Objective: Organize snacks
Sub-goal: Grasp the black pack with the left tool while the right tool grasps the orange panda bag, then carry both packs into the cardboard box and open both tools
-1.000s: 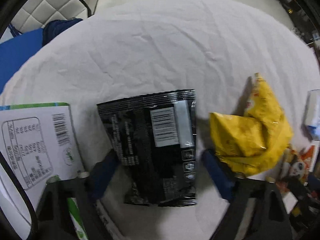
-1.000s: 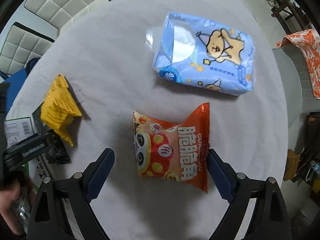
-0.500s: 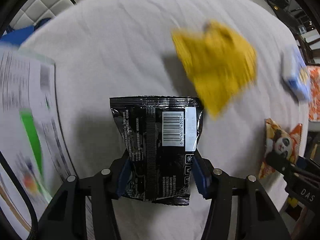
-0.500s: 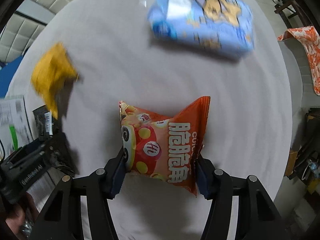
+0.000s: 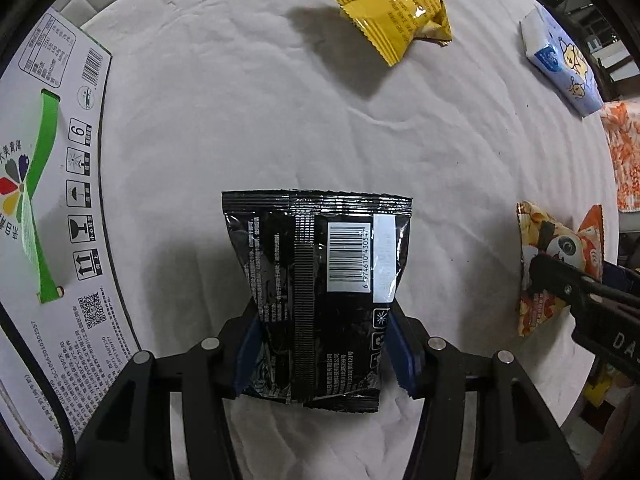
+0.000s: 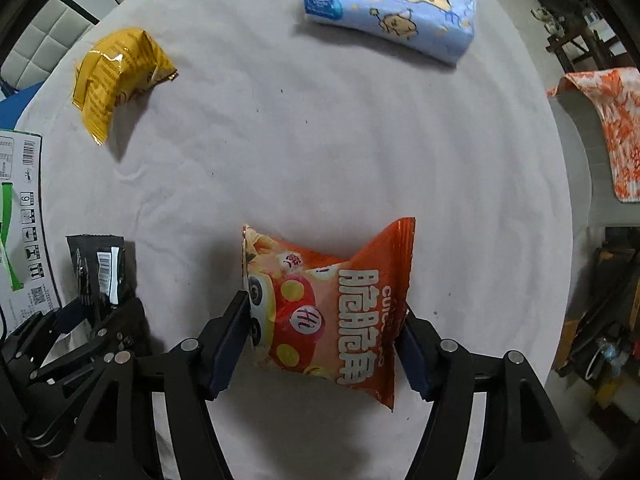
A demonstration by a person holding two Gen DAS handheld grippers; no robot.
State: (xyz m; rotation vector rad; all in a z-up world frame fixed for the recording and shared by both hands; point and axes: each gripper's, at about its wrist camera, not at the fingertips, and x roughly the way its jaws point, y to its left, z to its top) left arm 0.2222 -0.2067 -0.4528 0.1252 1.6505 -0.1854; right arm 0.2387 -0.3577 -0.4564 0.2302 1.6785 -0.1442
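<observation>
The left gripper (image 5: 322, 354) squeezes a shiny, crinkly black bag (image 5: 320, 280), and the right gripper (image 6: 324, 342), jaws loosening, pinches a puffy orange bag (image 6: 332, 312).

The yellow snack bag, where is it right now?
The yellow snack bag lies on the white tablecloth at the right wrist view's upper left, beyond the black packet.

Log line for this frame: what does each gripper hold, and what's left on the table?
left gripper: black packet | right gripper: orange bag, jaws opening | left: yellow packet
</observation>
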